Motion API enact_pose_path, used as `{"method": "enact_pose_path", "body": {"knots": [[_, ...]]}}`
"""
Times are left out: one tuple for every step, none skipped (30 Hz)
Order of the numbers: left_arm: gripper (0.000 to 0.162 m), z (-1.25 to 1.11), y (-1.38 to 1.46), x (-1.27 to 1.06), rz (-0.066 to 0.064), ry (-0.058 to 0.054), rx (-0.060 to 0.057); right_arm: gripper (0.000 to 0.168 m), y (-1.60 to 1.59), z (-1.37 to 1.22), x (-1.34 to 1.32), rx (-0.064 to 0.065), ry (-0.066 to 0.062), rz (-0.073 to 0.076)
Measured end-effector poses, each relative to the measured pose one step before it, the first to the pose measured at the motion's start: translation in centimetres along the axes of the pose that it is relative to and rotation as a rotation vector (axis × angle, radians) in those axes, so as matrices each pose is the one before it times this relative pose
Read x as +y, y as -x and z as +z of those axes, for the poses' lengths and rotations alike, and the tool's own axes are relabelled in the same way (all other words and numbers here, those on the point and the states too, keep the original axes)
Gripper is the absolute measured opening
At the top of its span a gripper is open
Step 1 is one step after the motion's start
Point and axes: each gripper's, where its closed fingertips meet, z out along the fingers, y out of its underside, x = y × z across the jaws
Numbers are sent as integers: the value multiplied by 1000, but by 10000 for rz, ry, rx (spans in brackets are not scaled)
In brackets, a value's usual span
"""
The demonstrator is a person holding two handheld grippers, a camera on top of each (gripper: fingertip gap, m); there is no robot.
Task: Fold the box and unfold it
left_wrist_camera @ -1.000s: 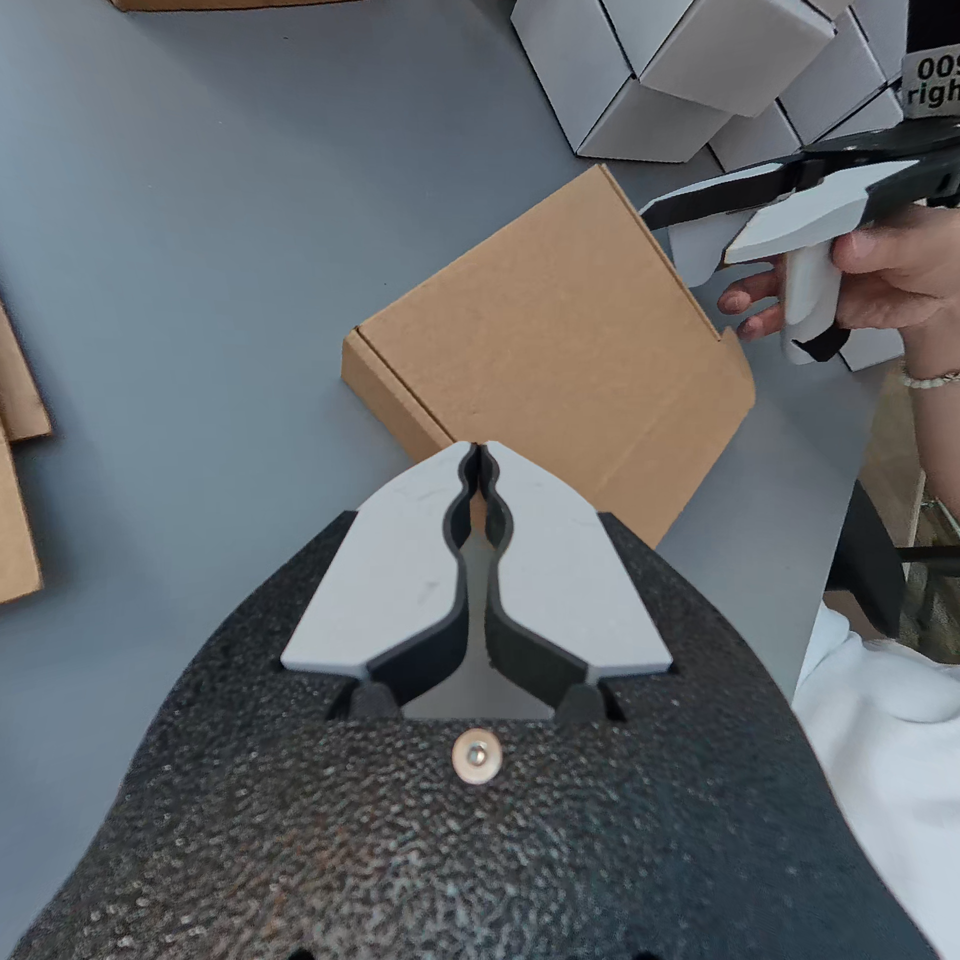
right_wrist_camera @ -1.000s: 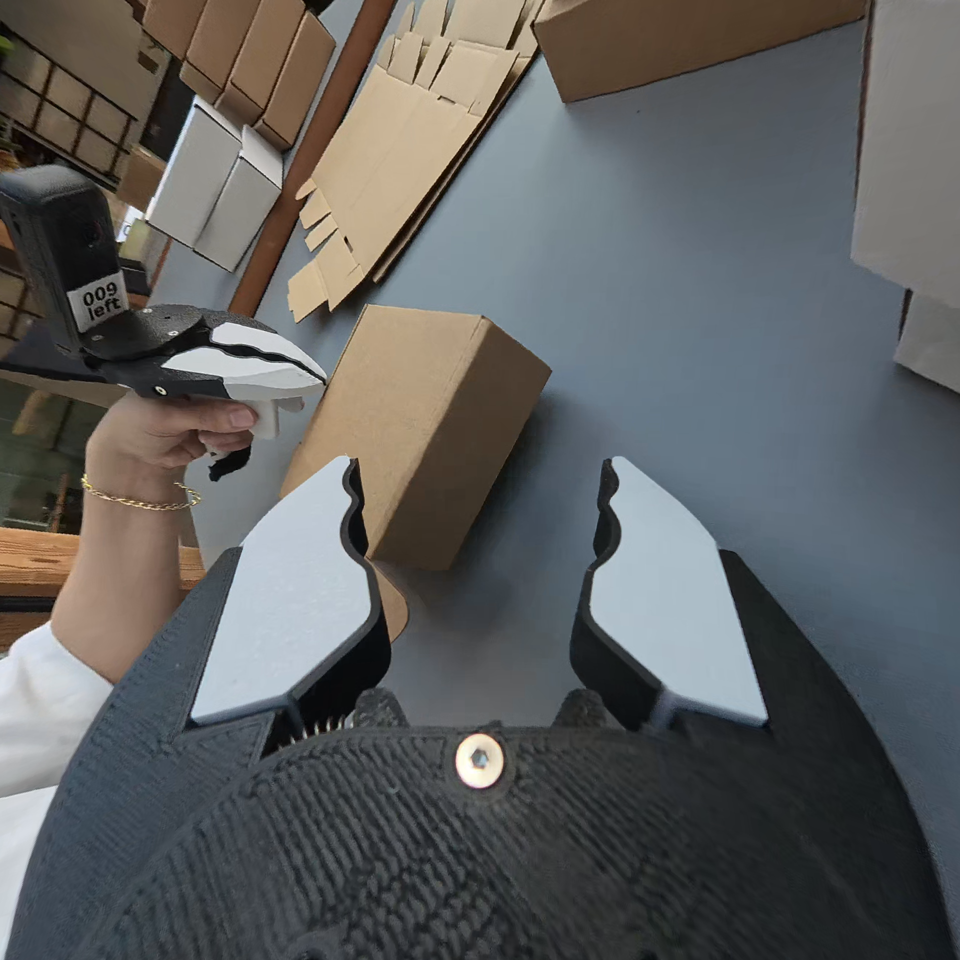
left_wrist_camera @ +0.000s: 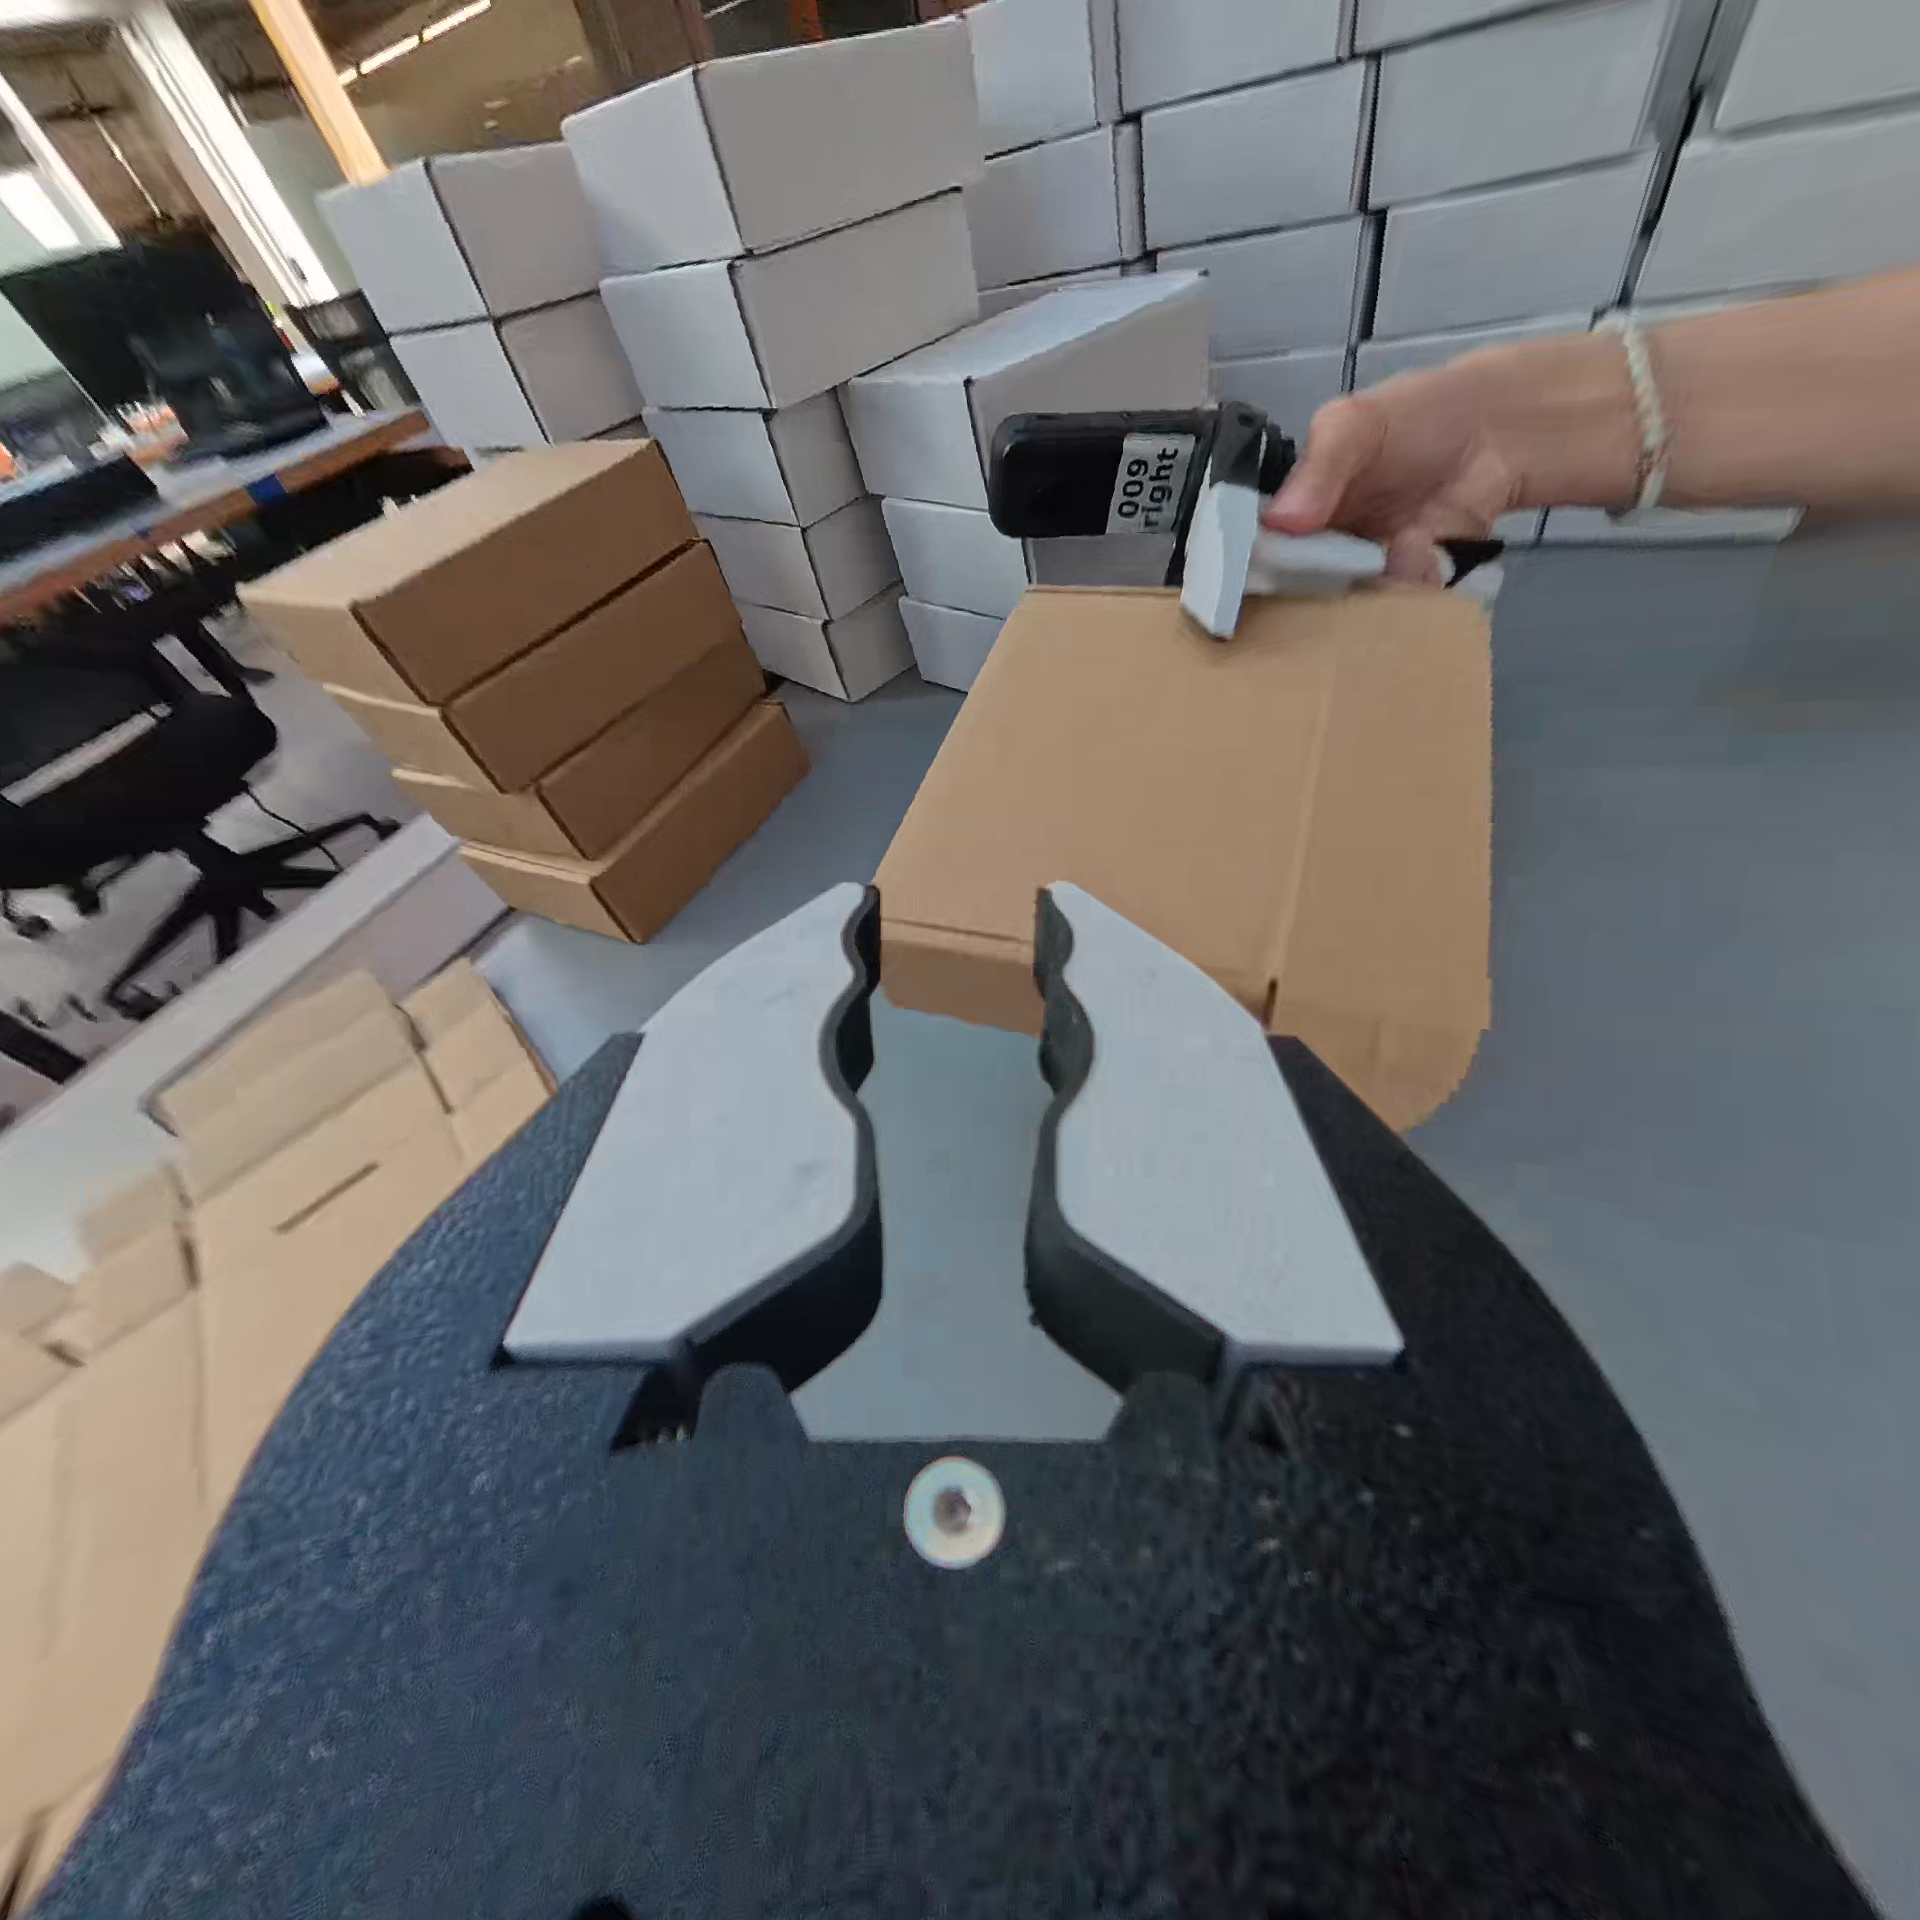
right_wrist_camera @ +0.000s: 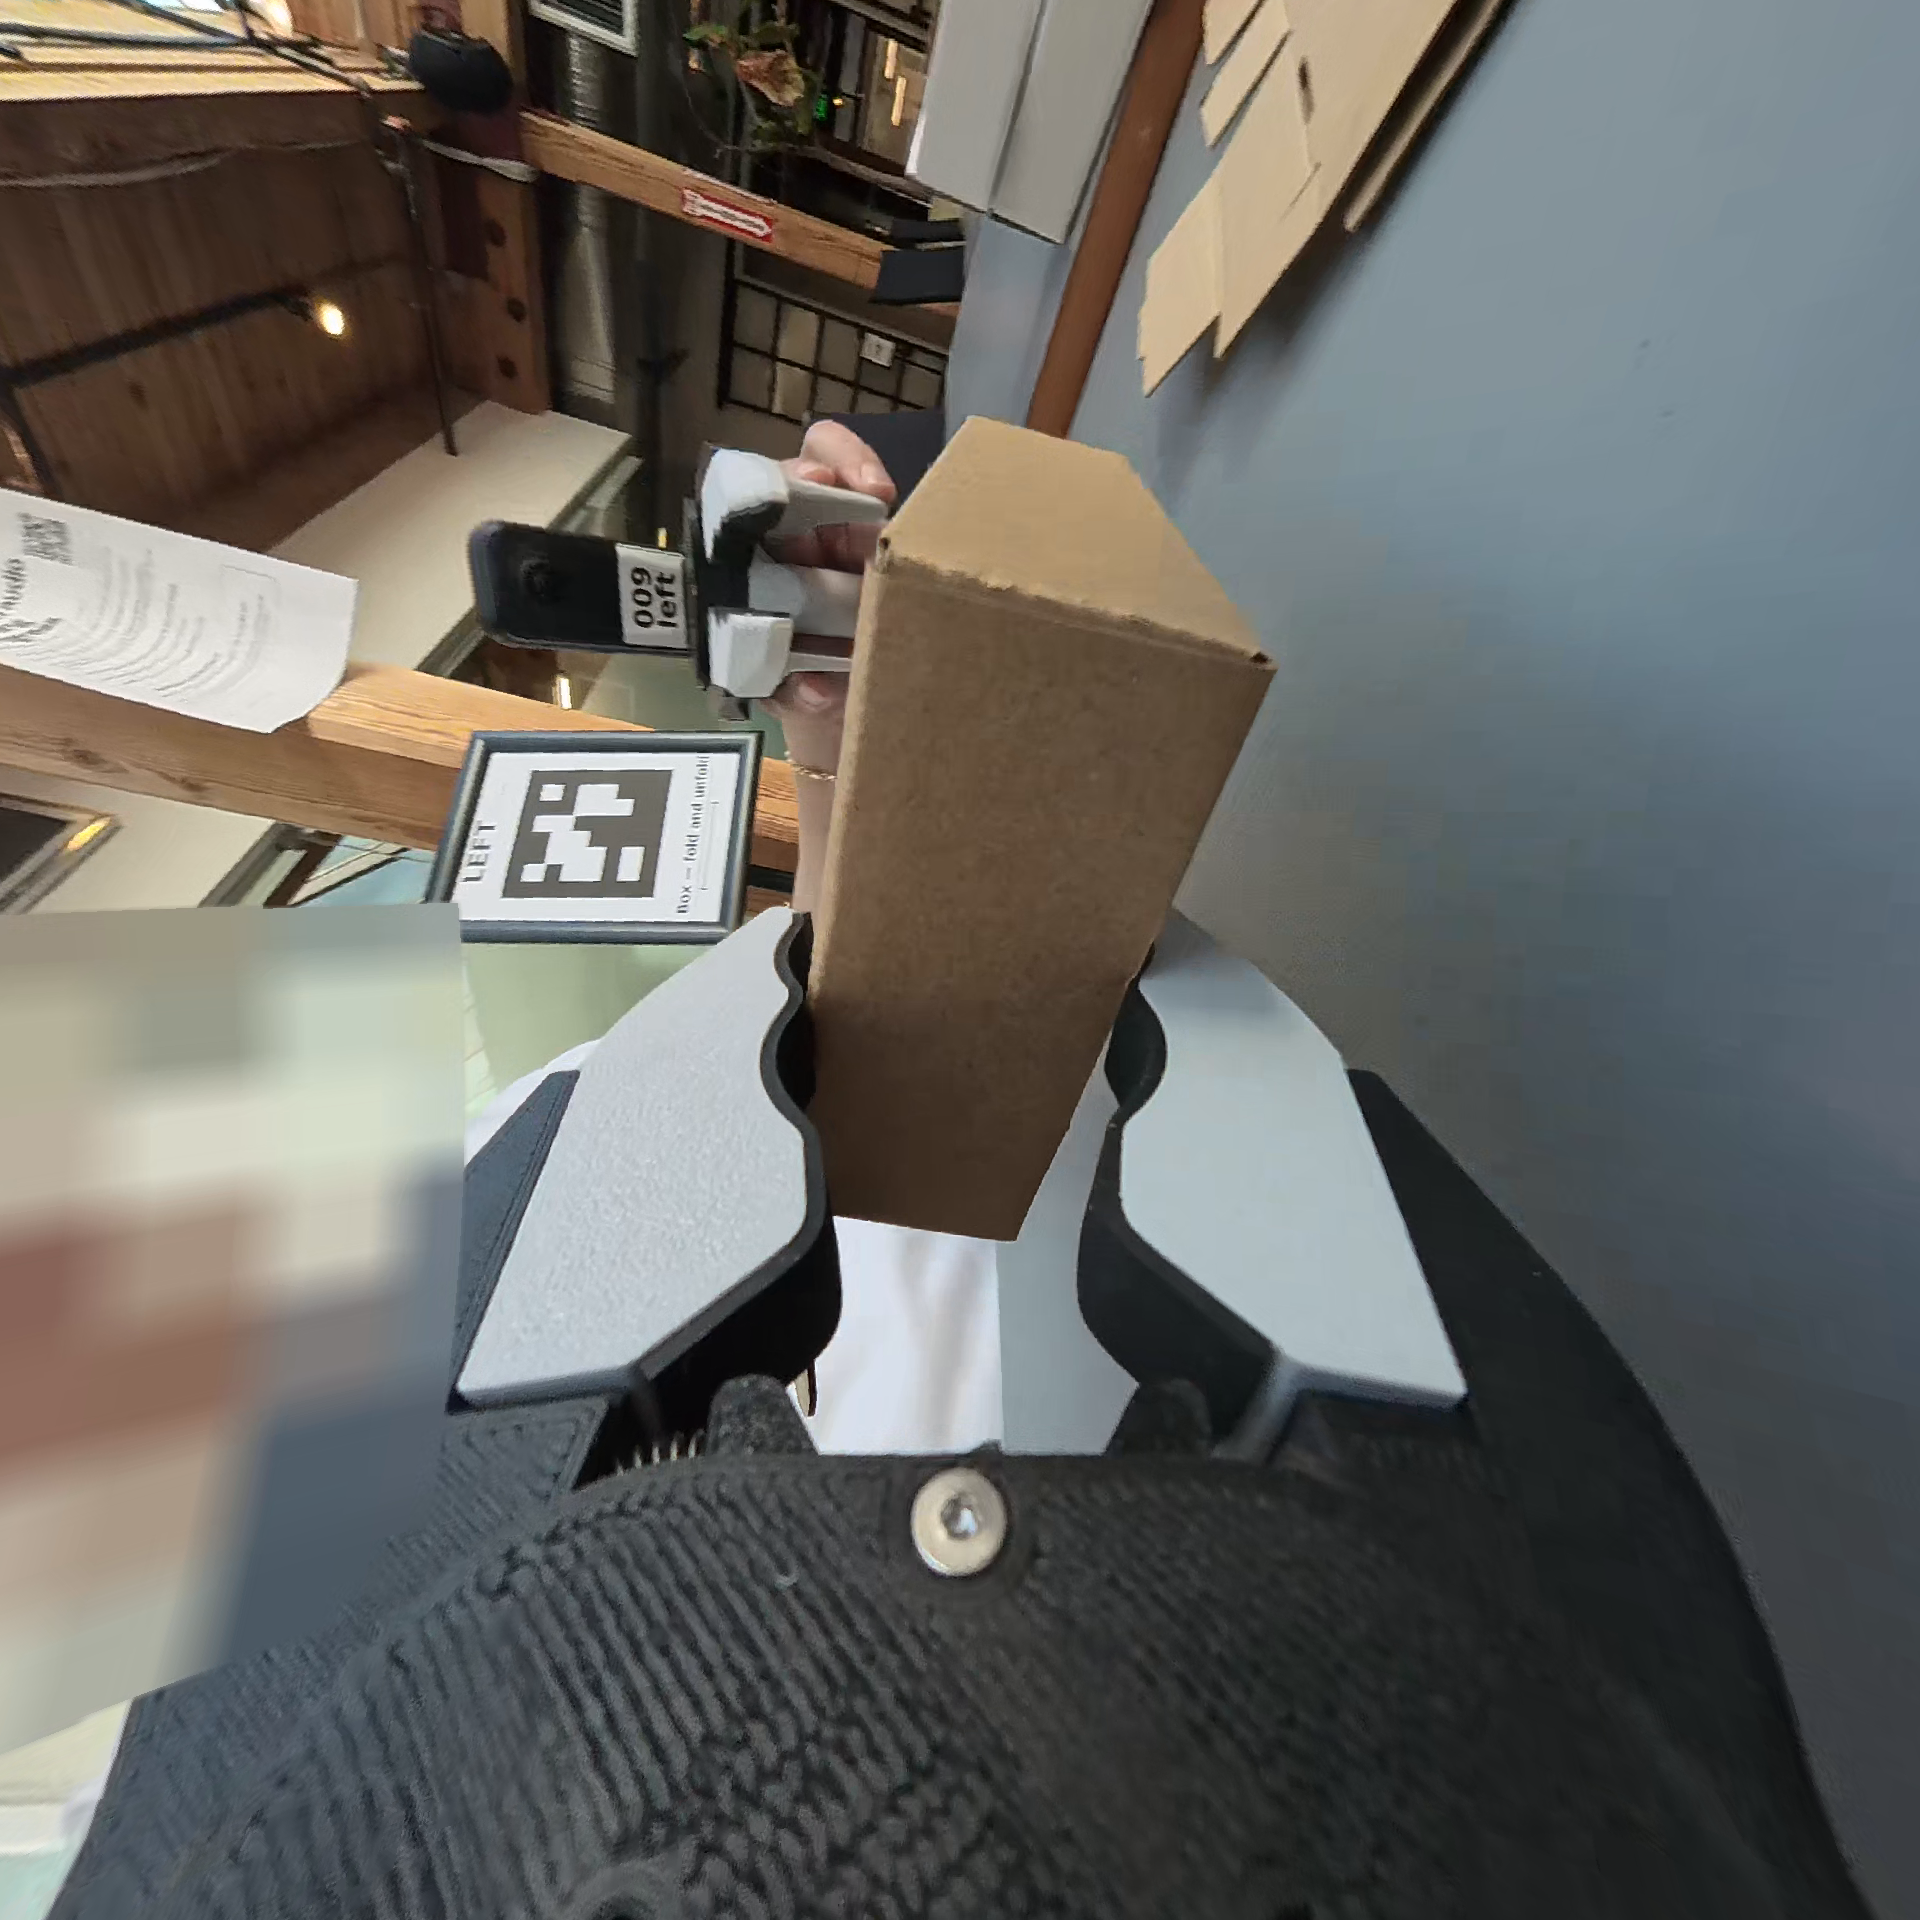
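A closed brown corrugated cardboard box [left_wrist_camera: 1195, 810] sits on the grey counter [left_wrist_camera: 1704, 831] between two hand-held grippers with black bodies and grey fingers. In the right wrist view the same box [right_wrist_camera: 1039, 831] runs lengthwise away from the camera, its near end lying between the spread fingers of the right gripper [right_wrist_camera: 966, 997]; the left fingertip touches the box's side, while contact on the other side cannot be told. In the left wrist view the right gripper [left_wrist_camera: 1216, 582] reaches the box's far top edge, steered by a person's hand [left_wrist_camera: 1455, 457] wearing a beaded bracelet. The left gripper [left_wrist_camera: 956, 914] hovers at the near end of the box, its fingers parted with nothing between them, tips just short of the near end of the box. From the right wrist view, the left gripper [right_wrist_camera: 748, 582] appears beyond the box's far end, held in a hand. Stacks of white cardboard boxes [left_wrist_camera: 790, 291] and a stack of closed brown cardboard boxes [left_wrist_camera: 540, 665] stand on the counter behind. Flat, unfolded brown cardboard blanks [left_wrist_camera: 260, 1143] lie at the left. A framed black-and-white marker card [right_wrist_camera: 603, 836] stands past the counter's edge.
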Motion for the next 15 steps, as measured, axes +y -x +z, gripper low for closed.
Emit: {"method": "enact_pose_path", "body": {"knots": [[34,-573,121,37,1453,317,-270,56,676,-283,215,-480,25,-49],[38,-507,311,150,1404,300,-440,56,583,-247,225,-380,62,-14],[44,-418,393,87,1246,202,-558,56,478,-166,157,-285,41,47],[52,-349,333,-152,1032,26,-582,56,411,-86,127,-225,9,85],[55,-297,-72,-349,891,-91,-342,56,347,-21,112,-163,-6,38],[60,-232,-361,-504,863,-142,-188,56,291,32,173,-119,50,-46],[64,-198,-578,-607,939,-170,-125,56,284,65,192,-123,70,-12],[66,-133,-799,-595,1121,-124,-43,56,195,98,96,-89,17,10],[68,-60,-896,-573,1254,-72,-4,56,200,142,147,-112,59,46],[68,-15,-793,-645,1245,-84,-56,56,172,182,219,-115,111,76],[68,-14,-501,-762,1130,-155,-181,56,137,233,209,-78,109,51],[68,-12,-284,-817,865,-224,-170,56,96,252,185,-46,109,36],[67,31,-136,-738,514,-235,-101,56,79,262,131,-42,87,72],[67,83,207,-585,275,-186,-215,56,154,246,81,-107,64,91],[67,107,325,-517,206,-187,-218,56,247,234,168,-171,131,88]]}}
